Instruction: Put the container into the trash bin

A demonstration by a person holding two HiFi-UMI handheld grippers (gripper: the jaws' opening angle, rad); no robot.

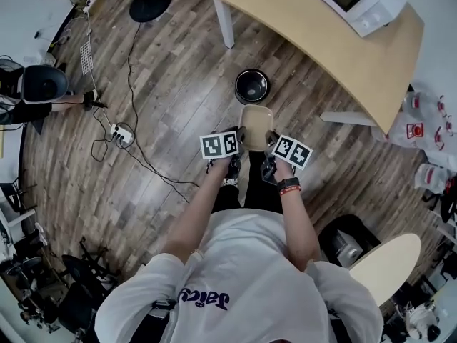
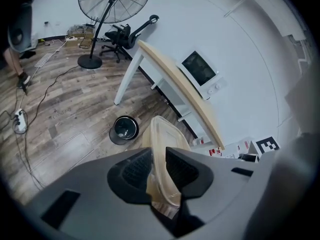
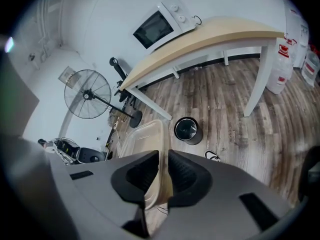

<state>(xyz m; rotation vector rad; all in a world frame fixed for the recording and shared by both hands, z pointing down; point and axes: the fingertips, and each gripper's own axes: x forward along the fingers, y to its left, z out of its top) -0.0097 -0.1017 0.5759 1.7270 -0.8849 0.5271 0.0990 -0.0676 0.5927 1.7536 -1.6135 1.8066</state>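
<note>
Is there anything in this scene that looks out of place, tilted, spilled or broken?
Nothing looks spilled or damaged. The container is gripped by opposite rims in the left tool and right tool, short of the trash bin. Only the cables and power strip lying loose on the floor look untidy.

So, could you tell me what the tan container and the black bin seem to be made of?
The shallow tan rectangular container looks like thin, slightly translucent moulded plastic, with a smooth sheen. The round black trash bin has a glossy rim: plastic or coated metal, I can't tell which.
</note>
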